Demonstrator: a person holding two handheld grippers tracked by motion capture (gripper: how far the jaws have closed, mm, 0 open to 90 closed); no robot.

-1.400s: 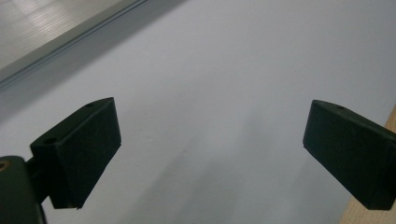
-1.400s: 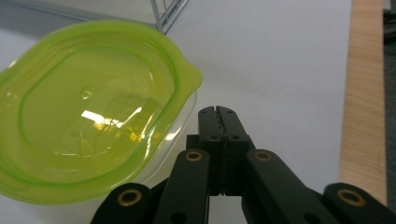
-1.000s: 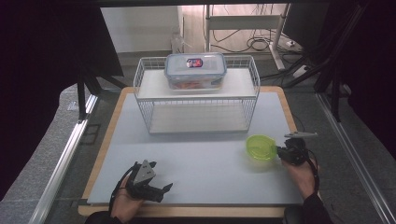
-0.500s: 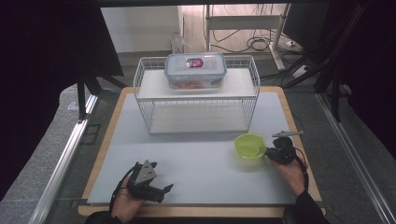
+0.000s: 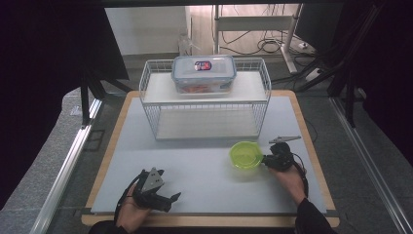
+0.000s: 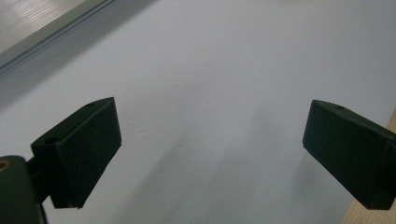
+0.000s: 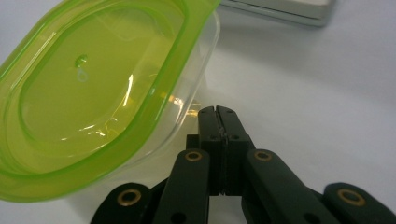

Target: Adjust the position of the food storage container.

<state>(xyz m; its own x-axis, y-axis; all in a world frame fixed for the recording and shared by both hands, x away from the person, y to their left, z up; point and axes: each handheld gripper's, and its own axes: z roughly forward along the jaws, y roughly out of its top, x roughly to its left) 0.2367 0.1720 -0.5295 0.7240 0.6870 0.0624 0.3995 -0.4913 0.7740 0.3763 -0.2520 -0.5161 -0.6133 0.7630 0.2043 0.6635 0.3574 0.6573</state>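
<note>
A small clear container with a lime-green lid [image 5: 246,155] [image 7: 93,93] sits on the pale mat, right of centre. My right gripper [image 5: 265,159] [image 7: 218,112] lies low on the mat just right of it. Its jaws are pressed together with nothing between them, and the tips are at the container's side wall. My left gripper [image 5: 173,199] [image 6: 210,149] rests near the front left edge of the mat. Its jaws stand wide apart over bare mat.
A white wire rack [image 5: 152,100] stands at the back middle of the mat, with a clear lidded box [image 5: 203,73] on its top shelf. The table's wooden edge [image 5: 311,146] runs close to the right hand. Metal rails flank the table.
The green-lidded container has slid left across the mat, and my right gripper has moved left along with it, staying at its right side. The left gripper has not moved.
</note>
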